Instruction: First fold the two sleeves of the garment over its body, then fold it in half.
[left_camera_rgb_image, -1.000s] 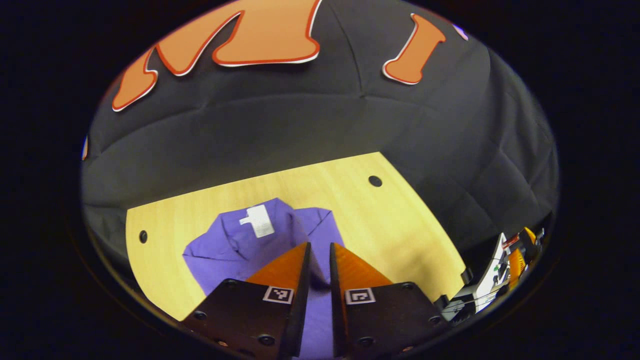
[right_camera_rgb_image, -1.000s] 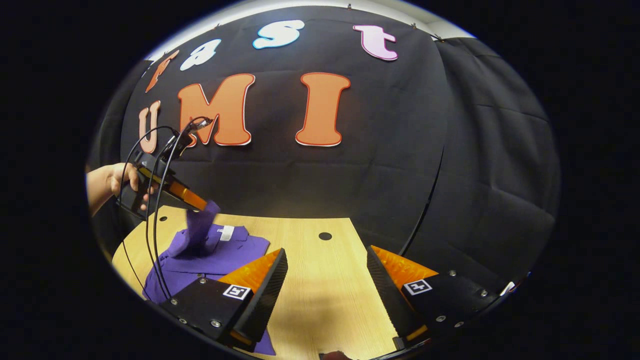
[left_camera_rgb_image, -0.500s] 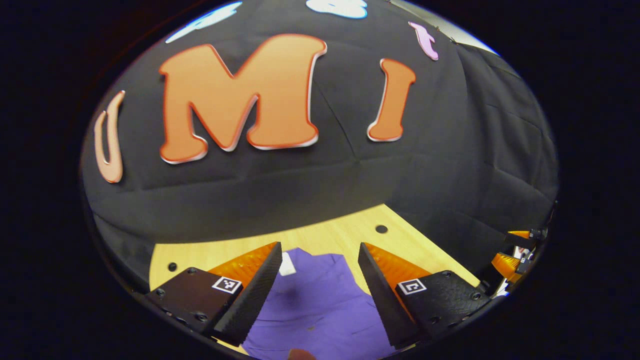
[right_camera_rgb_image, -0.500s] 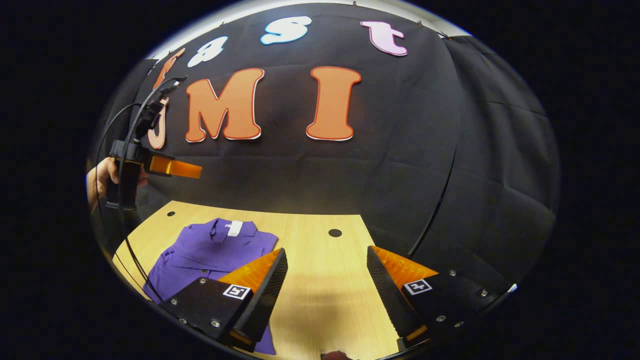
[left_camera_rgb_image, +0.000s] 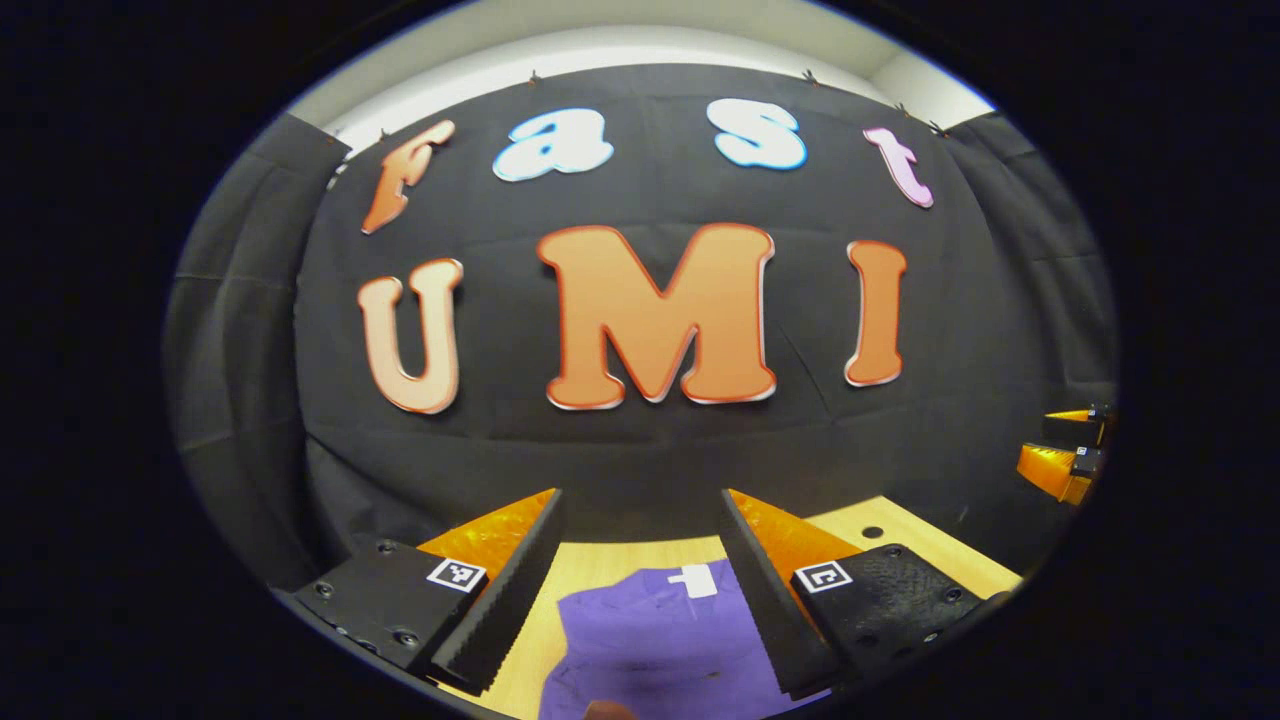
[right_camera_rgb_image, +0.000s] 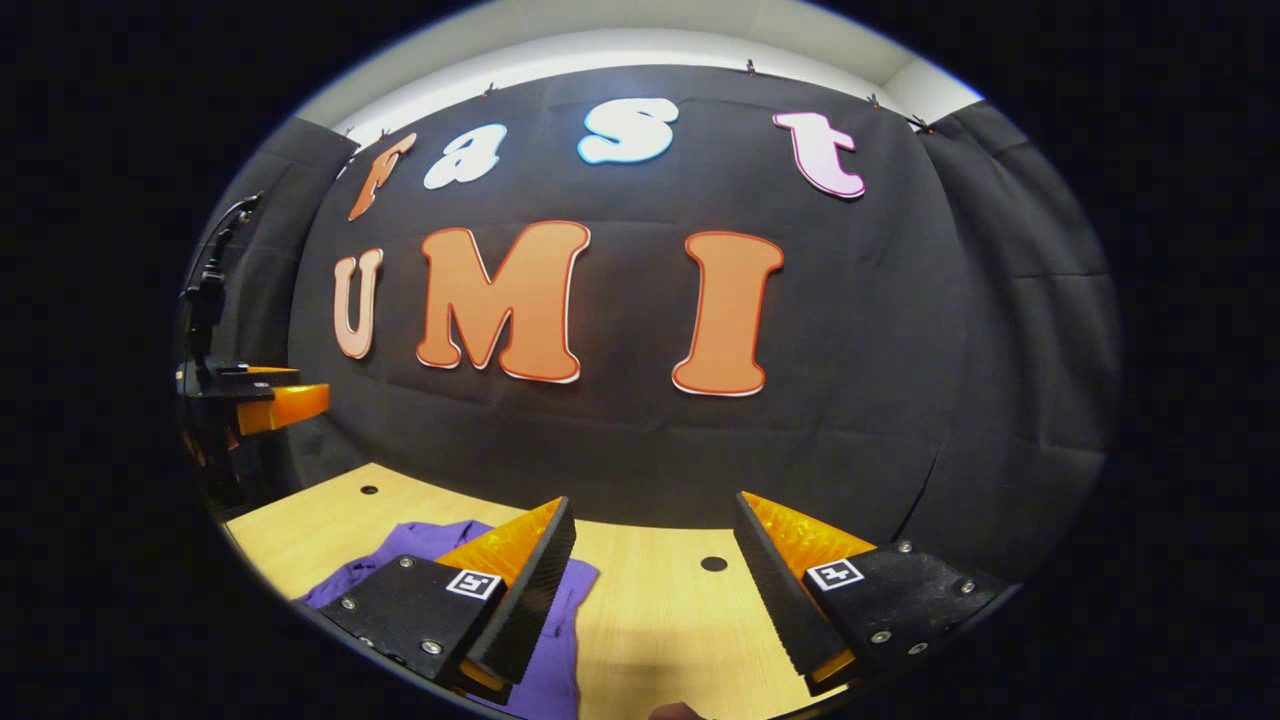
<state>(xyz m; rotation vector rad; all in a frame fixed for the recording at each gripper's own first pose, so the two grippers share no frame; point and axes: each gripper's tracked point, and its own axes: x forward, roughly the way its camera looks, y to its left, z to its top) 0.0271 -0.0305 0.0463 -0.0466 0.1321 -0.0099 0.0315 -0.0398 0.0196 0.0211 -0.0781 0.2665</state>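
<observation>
Purple shirt (left_camera_rgb_image: 650, 645) lies flat on the wooden table (left_camera_rgb_image: 905, 545), at 6 o'clock in left gripper view, seen between that gripper's two fingers. White neck tag (left_camera_rgb_image: 693, 581) sits at the shirt's far end, so collar points to 12 o'clock, toward the black cloth wall (left_camera_rgb_image: 640, 450); long axis runs 6–12, near to far. Near end is cut off at the picture's bottom edge, so hem and any fold lines there can't be told. Sides partly covered by the fingers; sleeves hard to make out.

In right gripper view the shirt (right_camera_rgb_image: 560, 625) shows at 7 o'clock, mostly hidden behind that gripper's left-hand finger; just a rumpled edge and a strip by the table's near edge visible.

Left gripper (left_camera_rgb_image: 640, 510): jaws wide apart, nothing between them, held above the table w/ no contact on the cloth. It also shows in right gripper view at 9 o'clock (right_camera_rgb_image: 268, 400), up off the table, cable rising from it; holding hand too dark to see.

Right gripper (right_camera_rgb_image: 655, 515): jaws wide apart too, empty, over bare table (right_camera_rgb_image: 650, 610) to the right of the shirt. Its tips peek in at 3 o'clock of left gripper view (left_camera_rgb_image: 1070, 445), cut off by the edge.

Small round holes in the tabletop: one (right_camera_rgb_image: 713, 564) between right gripper's fingers, one (right_camera_rgb_image: 369, 490) at 8 o'clock.
</observation>
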